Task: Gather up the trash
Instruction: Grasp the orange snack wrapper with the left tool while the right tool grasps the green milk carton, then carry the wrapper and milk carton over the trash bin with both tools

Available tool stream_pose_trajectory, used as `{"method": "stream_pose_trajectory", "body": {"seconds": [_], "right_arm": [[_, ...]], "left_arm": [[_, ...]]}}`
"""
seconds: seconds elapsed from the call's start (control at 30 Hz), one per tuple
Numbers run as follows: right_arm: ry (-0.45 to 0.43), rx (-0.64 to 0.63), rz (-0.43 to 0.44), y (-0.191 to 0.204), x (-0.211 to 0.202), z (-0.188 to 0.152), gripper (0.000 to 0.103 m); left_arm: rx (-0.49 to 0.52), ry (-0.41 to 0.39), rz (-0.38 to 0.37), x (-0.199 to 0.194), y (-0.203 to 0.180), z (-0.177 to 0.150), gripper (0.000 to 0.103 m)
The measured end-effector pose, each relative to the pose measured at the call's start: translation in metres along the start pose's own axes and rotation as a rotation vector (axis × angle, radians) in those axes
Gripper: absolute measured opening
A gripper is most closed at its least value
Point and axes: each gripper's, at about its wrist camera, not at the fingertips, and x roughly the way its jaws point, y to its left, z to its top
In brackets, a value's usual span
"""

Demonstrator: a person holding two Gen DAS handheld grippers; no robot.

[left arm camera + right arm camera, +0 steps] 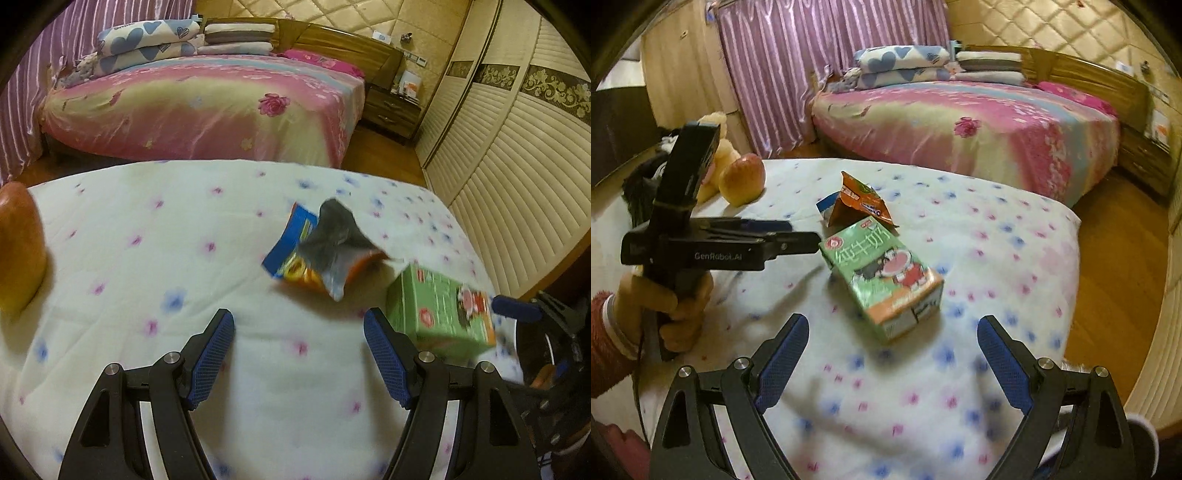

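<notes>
The left tongs [299, 325] stand released, their blue ribbed pads wide apart with nothing between them, over a bench covered by a white quilted cloth printed with small pink and blue flowers [147, 258]; the right tongs [893, 332] are likewise spread and empty, hanging above the same cloth; seen from the right wrist, the left tongs reach in from the left, carried by a hand [679, 306] in a fuzzy red sleeve [605, 339]. A green rectangular milk carton with cartoon figures and an orange end [882, 273] lies on its side on the cloth, just ahead of the right tongs and just beside the left tongs' right pad; whether that pad touches it cannot be told. Beyond the carton lies a crumpled blue and orange foil snack wrapper [317, 247], close to it. A round red-yellow apple [742, 181] rests near the cloth's far left edge, well apart from the trash, with a pale plush toy [716, 155] behind it. A bed under a pink floral cover [207, 107] stands beyond.
</notes>
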Motion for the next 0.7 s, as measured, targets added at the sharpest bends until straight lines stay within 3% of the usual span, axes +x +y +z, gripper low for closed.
{"method": "stream_pose_trajectory", "body": {"seconds": [0.27,0.33,0.37,0.43,0.5,0.6,0.7], "right_arm": [[0.051,-0.064,0.019,0.0,0.027,0.012,0.088],[0.056,-0.073,0.016,0.002,0.028,0.011,0.059],[0.063,-0.072,0.013,0.001,0.029,0.011,0.058],[0.066,-0.066,0.006,0.001,0.03,0.009,0.057],[0.055,-0.061,-0.004,0.001,0.026,0.007,0.057],[0.052,-0.027,-0.005,-0.001,0.021,0.002,0.057],[0.051,-0.005,-0.016,0.0,0.013,-0.007,0.057]], "left_arm": [[-0.01,-0.019,-0.021,0.019,0.005,0.016,0.071],[-0.003,-0.023,-0.02,0.023,0.003,0.018,0.071],[-0.001,-0.025,-0.022,0.024,0.002,0.018,0.07],[0.007,-0.029,-0.025,0.025,-0.001,0.017,0.06],[0.019,-0.02,-0.037,0.027,-0.003,0.016,0.032],[0.034,-0.02,-0.044,0.028,-0.005,0.016,0.021],[0.041,-0.031,-0.049,0.025,-0.007,0.013,0.02]]}}
